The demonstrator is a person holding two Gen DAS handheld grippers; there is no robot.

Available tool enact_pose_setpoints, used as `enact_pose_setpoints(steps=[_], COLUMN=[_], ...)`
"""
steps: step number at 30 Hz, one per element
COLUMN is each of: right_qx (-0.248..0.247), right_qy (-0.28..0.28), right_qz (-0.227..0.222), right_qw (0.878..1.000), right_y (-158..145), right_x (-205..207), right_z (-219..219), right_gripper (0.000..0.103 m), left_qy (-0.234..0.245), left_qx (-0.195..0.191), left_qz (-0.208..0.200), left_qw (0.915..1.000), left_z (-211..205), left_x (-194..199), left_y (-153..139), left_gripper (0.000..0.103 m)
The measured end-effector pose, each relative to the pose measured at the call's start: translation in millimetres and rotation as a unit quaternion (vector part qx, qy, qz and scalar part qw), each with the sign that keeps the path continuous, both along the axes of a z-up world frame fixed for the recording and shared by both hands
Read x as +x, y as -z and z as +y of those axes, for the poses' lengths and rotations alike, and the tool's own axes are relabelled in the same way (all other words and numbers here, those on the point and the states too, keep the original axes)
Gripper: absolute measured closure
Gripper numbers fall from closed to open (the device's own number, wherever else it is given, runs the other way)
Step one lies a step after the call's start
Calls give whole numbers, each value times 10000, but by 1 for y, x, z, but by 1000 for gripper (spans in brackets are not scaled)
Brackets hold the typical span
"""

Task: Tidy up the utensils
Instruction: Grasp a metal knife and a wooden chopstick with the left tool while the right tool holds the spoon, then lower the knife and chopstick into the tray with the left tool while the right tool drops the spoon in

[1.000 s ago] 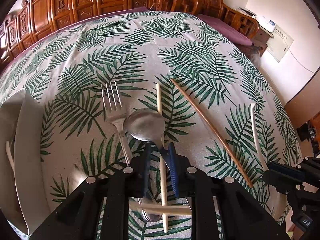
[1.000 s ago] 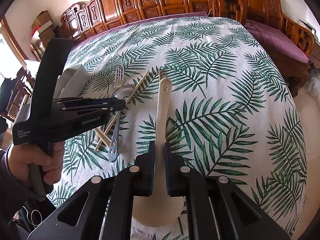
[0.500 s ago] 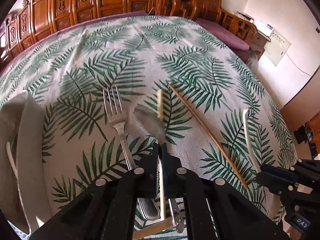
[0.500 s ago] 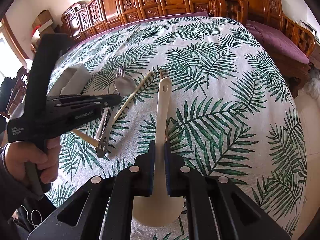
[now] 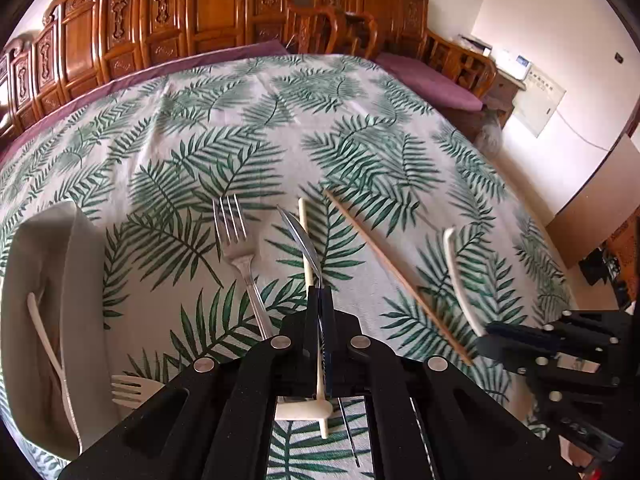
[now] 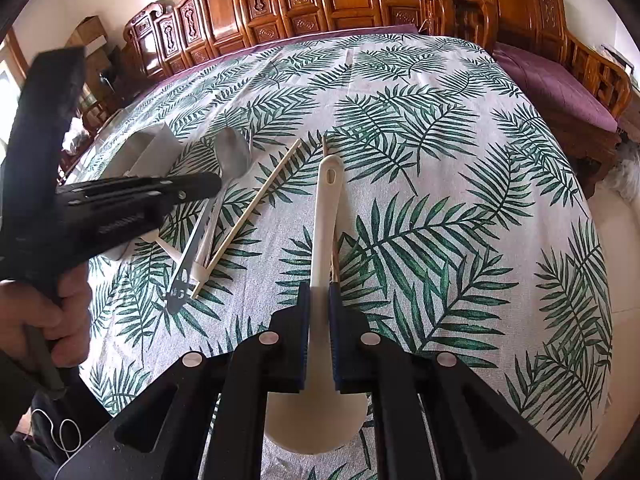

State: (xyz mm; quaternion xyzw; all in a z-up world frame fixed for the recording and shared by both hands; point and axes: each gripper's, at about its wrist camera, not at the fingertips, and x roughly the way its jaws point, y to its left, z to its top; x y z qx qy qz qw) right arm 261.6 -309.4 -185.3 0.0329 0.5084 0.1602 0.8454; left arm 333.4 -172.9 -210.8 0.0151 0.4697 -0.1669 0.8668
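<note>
Left wrist view shows the left gripper (image 5: 320, 300) clamped narrow on the handle of the metal spoon (image 5: 298, 236), which is tipped on edge with its bowl pointing far, off the tablecloth (image 5: 280, 120). A pale chopstick (image 5: 308, 256) lies directly under it, the metal fork (image 5: 236, 240) just to its left, a brown chopstick (image 5: 384, 264) to the right. At the far left sits the white tray (image 5: 80, 300), with a white plastic utensil already in it.

Right wrist view has the right gripper (image 6: 318, 300) closed on the white spoon (image 6: 326, 216) near its bowl, handle pointing far.

The step looks like carrying the metal spoon to the tray. Doing it well likely means lifting high enough to clear the fork, keeping the grip firm because the thin handle could pivot, and laying it lengthwise in the tray beside what is there.
</note>
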Motion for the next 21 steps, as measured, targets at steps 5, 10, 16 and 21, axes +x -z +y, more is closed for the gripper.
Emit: enact_pose_setpoints(steps=[5,10,16,21], right_qx=[-10,-50,-90,-137], right_qy=[-8,-48,-65,-99], right_qz=[-50,-122,-232,-307], right_qw=[10000,9999,9997,9994], right_y=[-3,-9,-20,-29], right_x=[-1,-2,-1,3], right_z=[1,8,17,30], right_gripper=[92,92,92,92], left_qy=[49,59,85,17], left_qx=[-72,-126,-145,-169], left_qz=[-168,-378,-583,-733], left_qw=[9998,9992,9982,9972], left_z=[2,10,27,49], left_x=[-8,-16,-27,-33], left_y=[-19,-39,-59,-74], left_gripper=[102,102,102,102])
